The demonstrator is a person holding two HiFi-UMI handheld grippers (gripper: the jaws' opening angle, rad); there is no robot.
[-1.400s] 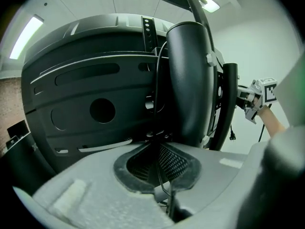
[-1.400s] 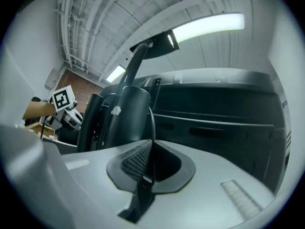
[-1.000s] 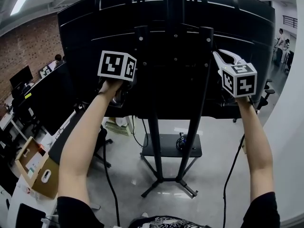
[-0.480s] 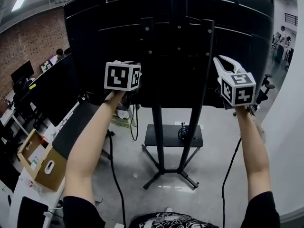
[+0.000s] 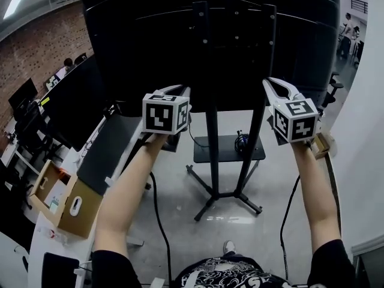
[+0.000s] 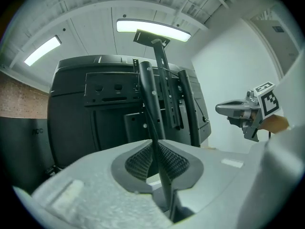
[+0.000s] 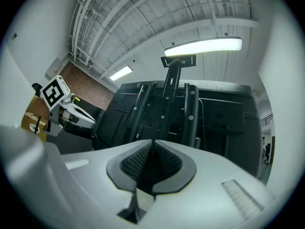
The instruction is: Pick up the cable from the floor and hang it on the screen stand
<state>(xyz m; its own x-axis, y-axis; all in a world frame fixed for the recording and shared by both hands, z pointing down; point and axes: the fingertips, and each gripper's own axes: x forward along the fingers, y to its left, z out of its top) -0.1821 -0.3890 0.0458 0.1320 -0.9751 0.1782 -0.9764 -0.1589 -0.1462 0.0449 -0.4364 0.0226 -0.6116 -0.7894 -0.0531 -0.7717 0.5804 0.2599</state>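
Observation:
The screen stand point(image 5: 213, 143) shows its back, with two black posts under the big dark screen point(image 5: 150, 41). A dark coiled cable point(image 5: 241, 141) lies on the stand's low shelf point(image 5: 210, 152). Another thin black cable point(image 5: 193, 138) hangs under the screen's lower edge. My left gripper point(image 5: 185, 89) hovers left of the posts; its jaws have just been opening and stand a narrow slit apart, with nothing between them point(image 6: 155, 144). My right gripper point(image 5: 267, 83) sits right of the posts, shut and empty point(image 7: 152, 142). Both point at the stand point(image 6: 164, 94) point(image 7: 190, 113).
An open cardboard box point(image 5: 66, 206) and desks with monitors point(image 5: 66, 110) fill the left side. A white wall point(image 5: 360, 161) runs close on the right. The stand's splayed feet point(image 5: 231, 198) rest on the grey floor. People stand far off point(image 5: 347, 29).
Both grippers have come down and back from the screen's mount to about its lower edge. The stand has drifted rightwards in the head view.

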